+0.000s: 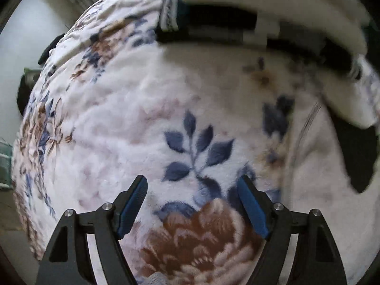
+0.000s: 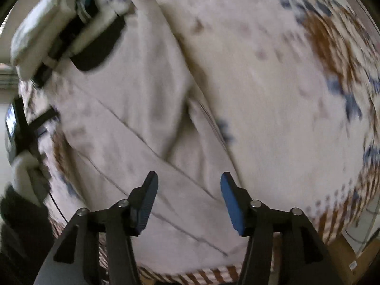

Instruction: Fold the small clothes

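We look down along two handheld grippers over a bed covered by a fluffy white fleece blanket (image 1: 123,123) printed with blue leaves and rust-brown flowers. Our left gripper (image 1: 192,190) hovers over bare blanket, its blue-padded fingers spread wide and holding nothing. Our right gripper (image 2: 188,185) also has its fingers wide apart and empty, poised above a pale cream cloth garment (image 2: 133,109) with thin dark seam lines, which lies partly spread on the blanket with a raised fold running down its middle; in the left view only its edge (image 1: 308,156) shows at the right, beside a black patch we cannot identify. The right view is blurred, so finer detail is unclear. A stack of folded clothes, white and black (image 1: 261,19), sits at the far edge of the blanket. We judge the step in hand to be reaching for the garment: best to bring both grippers low to opposite edges, pinch only the garment's cloth and not the fleece beneath, and flatten the ridge before folding
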